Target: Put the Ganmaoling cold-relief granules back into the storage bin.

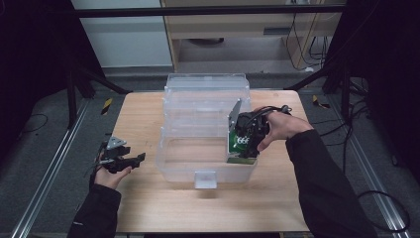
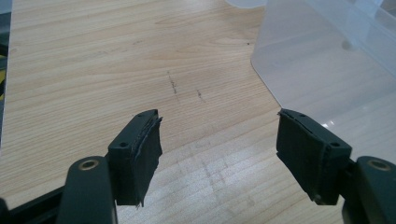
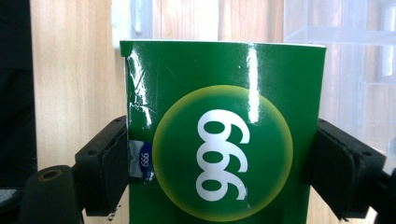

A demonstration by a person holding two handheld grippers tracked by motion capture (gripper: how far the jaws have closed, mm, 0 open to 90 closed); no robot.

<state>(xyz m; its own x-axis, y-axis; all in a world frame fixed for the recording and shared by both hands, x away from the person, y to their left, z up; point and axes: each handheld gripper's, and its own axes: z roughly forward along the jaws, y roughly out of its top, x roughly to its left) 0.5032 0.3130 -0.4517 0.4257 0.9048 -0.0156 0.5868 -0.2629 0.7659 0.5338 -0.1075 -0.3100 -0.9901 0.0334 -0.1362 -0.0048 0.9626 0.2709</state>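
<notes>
**Green box held over clear bin, left gripper idle**

Left gripper (image 1: 130,161) sits at the left edge of the wooden table (image 1: 277,203), clear of everything. In the left gripper view its jaws are wide apart, nothing between them, bare wood below and the bin wall just ahead to the right.

Centre: clear plastic bin (image 1: 171,163), lid (image 1: 205,91) swung up behind it. Latch tab (image 1: 205,179) on the front wall. The bin floor looks bare apart from the box at its right end.

Right gripper (image 1: 242,148) points down into the bin's right front corner, clamped on a green box (image 3: 224,130). In the right gripper view both pads press the box's side edges; white "999" in a yellow-ringed circle faces the camera. Cannot tell if the box touches the bin floor.
</notes>
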